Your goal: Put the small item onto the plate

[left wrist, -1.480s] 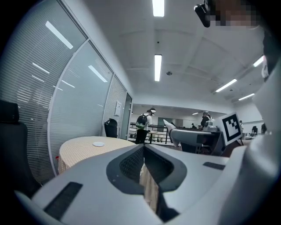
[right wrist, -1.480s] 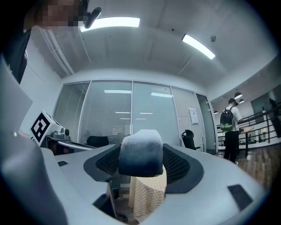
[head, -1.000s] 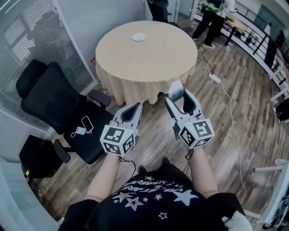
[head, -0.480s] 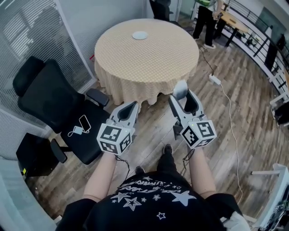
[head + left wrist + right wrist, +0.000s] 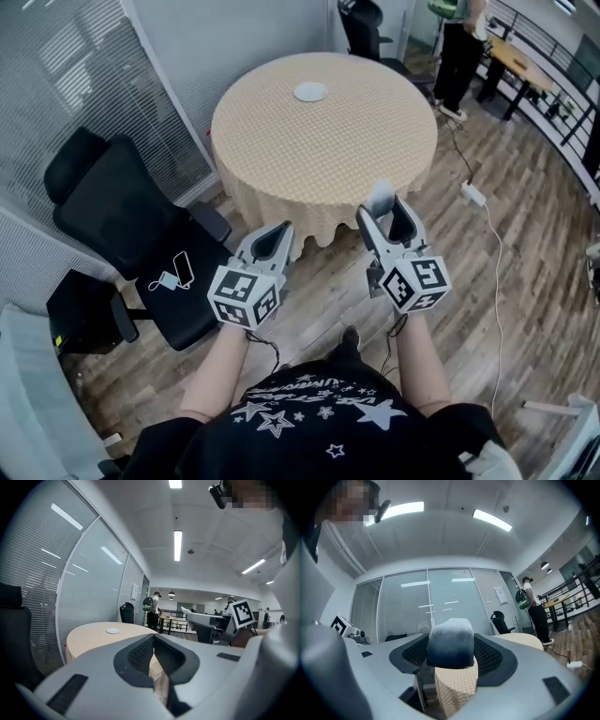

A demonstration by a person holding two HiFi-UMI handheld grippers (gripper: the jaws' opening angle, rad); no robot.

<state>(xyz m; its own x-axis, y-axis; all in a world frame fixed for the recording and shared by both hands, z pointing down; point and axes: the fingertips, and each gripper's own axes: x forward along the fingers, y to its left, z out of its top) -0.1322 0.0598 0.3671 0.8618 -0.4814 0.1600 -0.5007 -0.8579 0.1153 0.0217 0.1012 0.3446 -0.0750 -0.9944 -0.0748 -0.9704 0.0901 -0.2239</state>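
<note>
A small grey rounded item is pinched between the jaws of my right gripper, held in the air short of the table. A small white plate lies toward the far side of a round table with a tan checked cloth. My left gripper hovers beside the right one, jaws together with nothing between them. Both grippers are over the wooden floor, well short of the plate.
A black office chair with a phone and cable on its seat stands at the left, against a glass wall with blinds. A person stands beyond the table at the right. A white cable and power strip lie on the floor.
The view has shifted so the table sits slightly lower and to the right. Both grippers hold their pose, the right one still gripping the grey item.
</note>
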